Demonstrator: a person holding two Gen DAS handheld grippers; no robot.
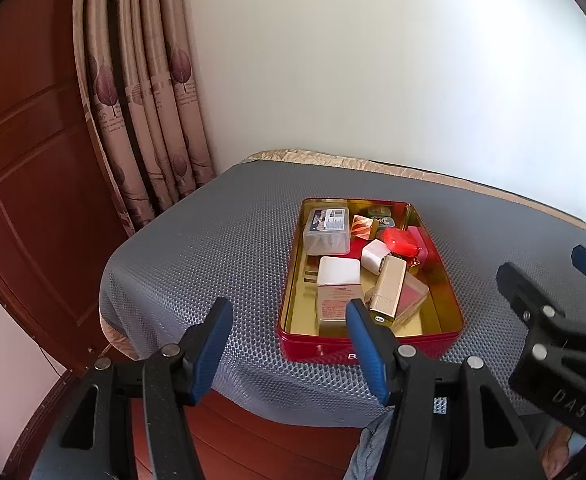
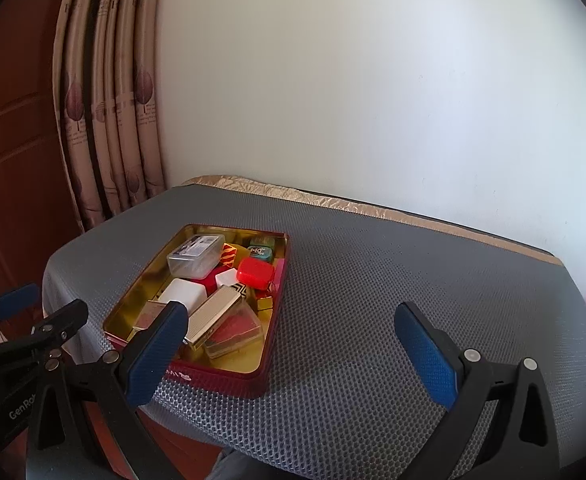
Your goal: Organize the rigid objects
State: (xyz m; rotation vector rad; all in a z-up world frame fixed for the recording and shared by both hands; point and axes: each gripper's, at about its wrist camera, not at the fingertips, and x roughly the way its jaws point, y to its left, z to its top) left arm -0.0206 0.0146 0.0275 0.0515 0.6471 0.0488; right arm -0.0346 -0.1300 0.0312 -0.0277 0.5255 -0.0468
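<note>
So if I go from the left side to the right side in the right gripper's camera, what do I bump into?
Brown door → leaf-print curtain → red tin full of little boxes → bare grey mat → white wall.

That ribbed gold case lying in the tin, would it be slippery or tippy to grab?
The gold case looks rigid, probably metal. Its shiny ribbed sides may slide between fingers. It leans on a clear box, so a nudge could shift it within the tin.
</note>
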